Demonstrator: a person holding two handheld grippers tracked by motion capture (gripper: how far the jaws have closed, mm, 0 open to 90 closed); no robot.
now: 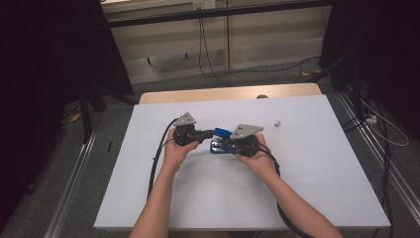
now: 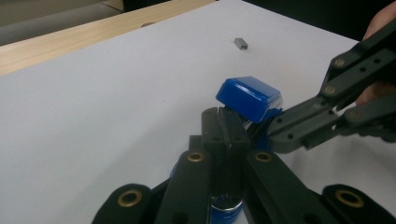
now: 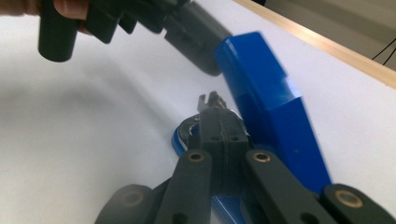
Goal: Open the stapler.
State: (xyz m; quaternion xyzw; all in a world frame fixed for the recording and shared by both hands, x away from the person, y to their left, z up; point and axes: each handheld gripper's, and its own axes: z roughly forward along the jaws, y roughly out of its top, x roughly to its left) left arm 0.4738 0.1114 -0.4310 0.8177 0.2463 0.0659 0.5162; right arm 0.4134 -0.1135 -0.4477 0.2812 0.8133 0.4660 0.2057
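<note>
Item: blue plastic stapler point(image 1: 221, 140), hinged open, lying near the middle of the white table top point(image 1: 317, 168), its base flat on the surface and its blue top cover point(image 2: 249, 97) tilted up and away from the base. Left gripper point(image 1: 210, 133): held in the person's left hand point(image 1: 174, 151), pointing toward the stapler from its left; in the left gripper view its two black jaws are pressed together just beneath the raised cover, with a metal part of the stapler directly below them; whether they pinch it cannot be told. Right gripper point(image 1: 227, 143): held in the right hand point(image 1: 257, 158), meeting the stapler from the other side; in the right gripper view its jaws are closed together over the metal staple rail point(image 3: 210, 105), the lifted cover just beside them. Also: small grey block of staples point(image 1: 278, 122), lying apart toward the table's far right.
</note>
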